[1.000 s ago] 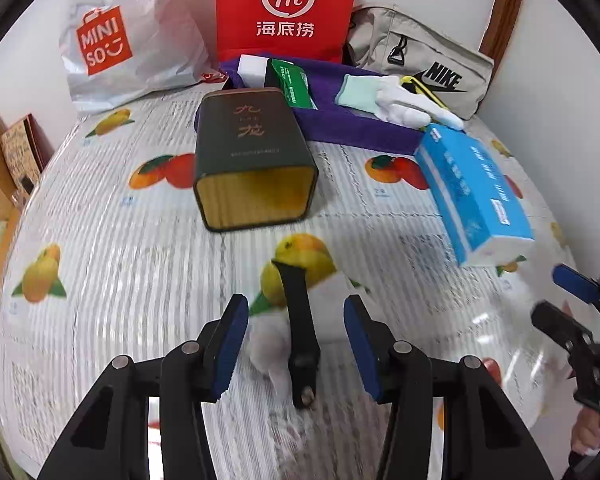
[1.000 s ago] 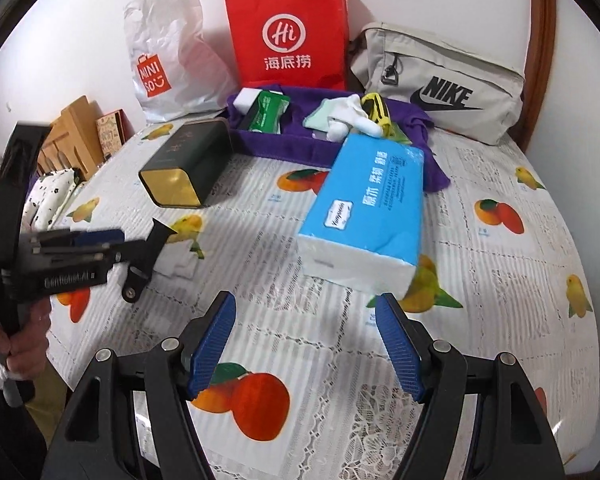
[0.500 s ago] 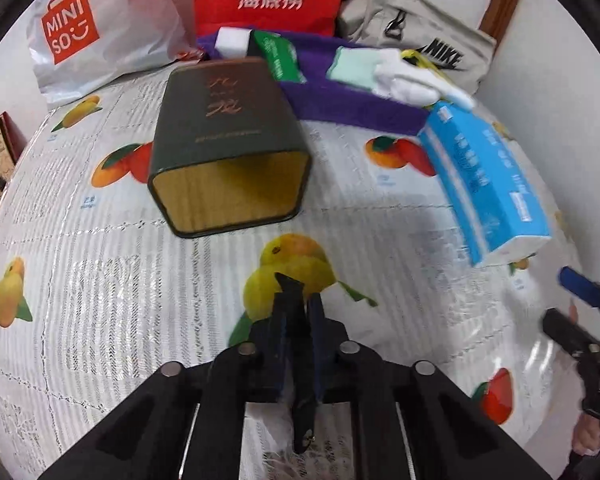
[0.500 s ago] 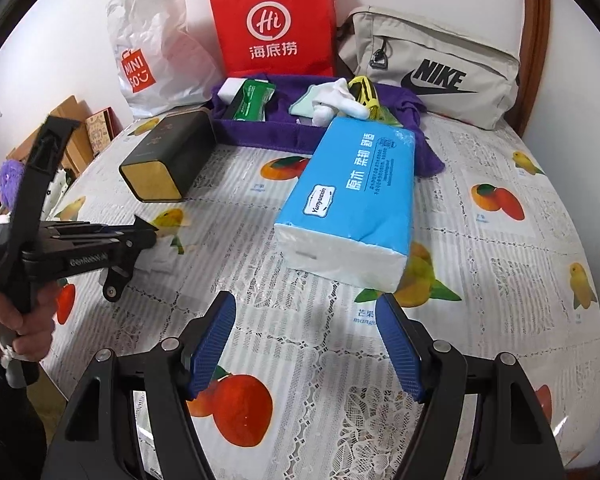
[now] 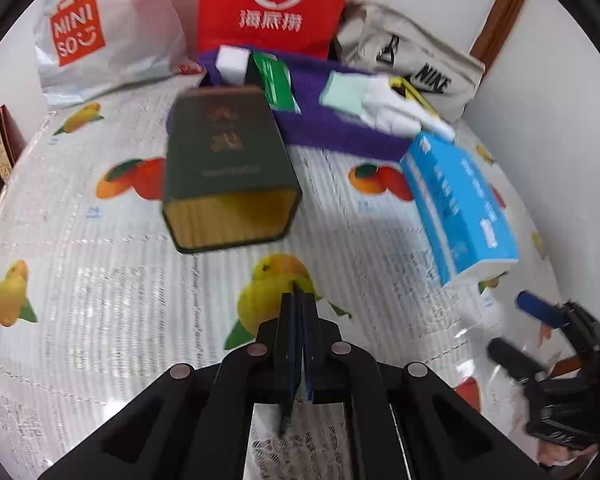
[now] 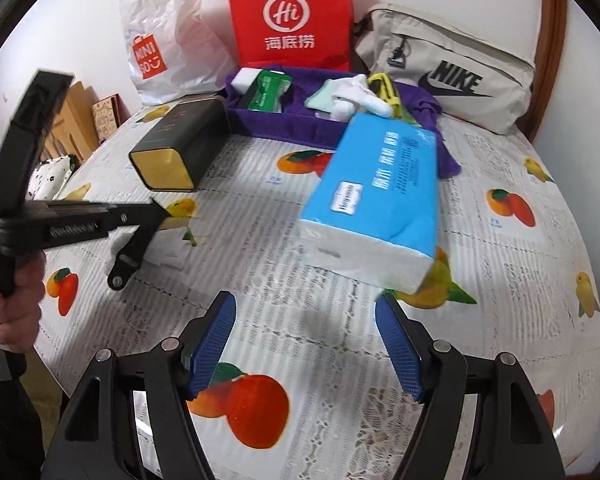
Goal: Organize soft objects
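Left wrist view: the left gripper has just snapped shut; a second ago its blue pads stood wide on either side of the black strap, now they are clamped on it, with the strap's end poking out below the pads. Looks like the grab is made and the strap is ready to be carried off, probably to the purple fabric tray at the far edge of the table. The tray already holds white gloves, a green packet and a white sponge block. A dark tin box lies on its side mid-table. A blue tissue pack lies toward the right edge, not yet sorted.

Right wrist view: the right gripper has its jaws wide apart with nothing between them, above the fruit-print tablecloth and short of the tissue pack. At the left edge, the strap dangles from the left gripper, clear of the cloth. A pale patch lies below it; can't tell what it is.

Room: a red paper bag, a white Miniso bag and a beige Nike bag line the white wall behind the table.
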`<state>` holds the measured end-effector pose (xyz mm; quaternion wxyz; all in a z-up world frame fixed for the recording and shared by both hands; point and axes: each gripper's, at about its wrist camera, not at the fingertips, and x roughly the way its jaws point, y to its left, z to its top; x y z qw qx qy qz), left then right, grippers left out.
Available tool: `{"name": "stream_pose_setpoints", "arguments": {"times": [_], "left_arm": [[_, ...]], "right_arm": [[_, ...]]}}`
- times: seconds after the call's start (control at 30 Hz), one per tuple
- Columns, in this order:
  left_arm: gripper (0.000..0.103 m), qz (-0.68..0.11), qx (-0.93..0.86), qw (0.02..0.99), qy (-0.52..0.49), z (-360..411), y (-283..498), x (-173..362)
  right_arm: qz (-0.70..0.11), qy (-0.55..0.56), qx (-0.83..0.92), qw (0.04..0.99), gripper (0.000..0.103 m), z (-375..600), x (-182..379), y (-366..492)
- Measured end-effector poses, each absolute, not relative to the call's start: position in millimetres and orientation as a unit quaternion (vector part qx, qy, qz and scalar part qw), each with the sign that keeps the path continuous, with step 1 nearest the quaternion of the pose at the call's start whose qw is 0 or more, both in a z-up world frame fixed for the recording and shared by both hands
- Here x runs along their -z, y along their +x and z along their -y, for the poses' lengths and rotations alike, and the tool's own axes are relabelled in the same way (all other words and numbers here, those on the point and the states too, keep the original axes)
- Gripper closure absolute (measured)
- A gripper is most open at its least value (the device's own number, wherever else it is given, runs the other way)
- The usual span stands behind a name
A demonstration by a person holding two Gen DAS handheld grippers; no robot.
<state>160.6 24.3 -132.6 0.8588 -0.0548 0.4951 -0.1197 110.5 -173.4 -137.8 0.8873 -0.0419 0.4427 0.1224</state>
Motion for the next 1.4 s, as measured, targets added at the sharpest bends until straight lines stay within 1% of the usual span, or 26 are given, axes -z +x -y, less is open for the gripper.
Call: {"name": "stream_pose_setpoints", "arguments": {"times": [0.1, 0.3, 0.4, 0.5, 0.53, 0.6, 0.67, 0.73, 0.8, 0.93, 1.03, 1.23, 1.3, 1.37, 1.4], "left_arm": [[0.099, -0.487, 0.12, 0.863, -0.056, -31.0, 157.9, 124.8], [0.098, -0.502, 0.114, 0.856, -0.038, -33.1, 154.0, 137.5], [0.091, -0.504, 0.123, 0.854, -0.042, -31.8, 146.9, 141.0], [0.091, -0.511, 0.13, 0.849, -0.027, -22.1, 146.6, 147.1], [0.089, -0.513, 0.129, 0.848, -0.022, -19.7, 147.2, 148.9], [0.088, -0.513, 0.12, 0.85, -0.002, -14.0, 148.3, 153.2], [0.083, -0.515, 0.124, 0.848, 0.008, -9.8, 148.8, 154.7], [0.066, -0.516, 0.135, 0.846, 0.01, -4.0, 150.4, 155.8], [0.064, -0.517, 0.13, 0.846, 0.029, 3.0, 151.8, 157.4], [0.064, -0.516, 0.094, 0.849, 0.065, 7.5, 152.2, 154.4], [0.064, -0.511, 0.095, 0.852, 0.058, 4.0, 153.0, 149.5], [0.064, -0.529, 0.083, 0.843, 0.051, 0.7, 160.7, 160.8], [0.068, -0.53, 0.084, 0.842, 0.052, 2.5, 161.9, 164.5], [0.071, -0.529, 0.086, 0.843, 0.049, 3.7, 163.0, 164.6], [0.075, -0.528, 0.089, 0.843, 0.047, 4.7, 163.5, 164.9]], "right_arm": [[-0.441, -0.05, -0.138, 0.885, 0.03, 161.8, 138.8, 110.5], [-0.446, -0.072, -0.16, 0.878, 0.03, 138.8, 144.5, 110.6], [-0.447, -0.073, -0.164, 0.876, 0.03, 137.1, 145.5, 109.4], [-0.451, -0.076, -0.162, 0.874, 0.03, 136.0, 147.7, 110.8], [-0.453, -0.075, -0.16, 0.874, 0.03, 136.0, 148.4, 111.8], [-0.454, -0.073, -0.161, 0.873, 0.03, 136.7, 148.5, 112.2], [-0.453, -0.074, -0.16, 0.874, 0.031, 137.7, 148.2, 110.9], [-0.455, -0.077, -0.158, 0.873, 0.03, 139.2, 149.4, 110.7], [-0.457, -0.075, -0.157, 0.872, 0.03, 140.9, 151.0, 111.1], [-0.458, -0.067, -0.155, 0.873, 0.03, 147.3, 152.0, 110.9], [-0.457, -0.065, -0.154, 0.874, 0.03, 152.8, 152.0, 110.5], [-0.457, -0.053, -0.154, 0.875, 0.03, 160.3, 153.0, 111.3], [-0.459, -0.052, -0.155, 0.873, 0.03, 162.2, 154.9, 110.9], [-0.461, -0.052, -0.154, 0.873, 0.03, 163.6, 156.9, 110.5], [-0.462, -0.051, -0.154, 0.872, 0.03, 164.7, 158.4, 110.3]]}}
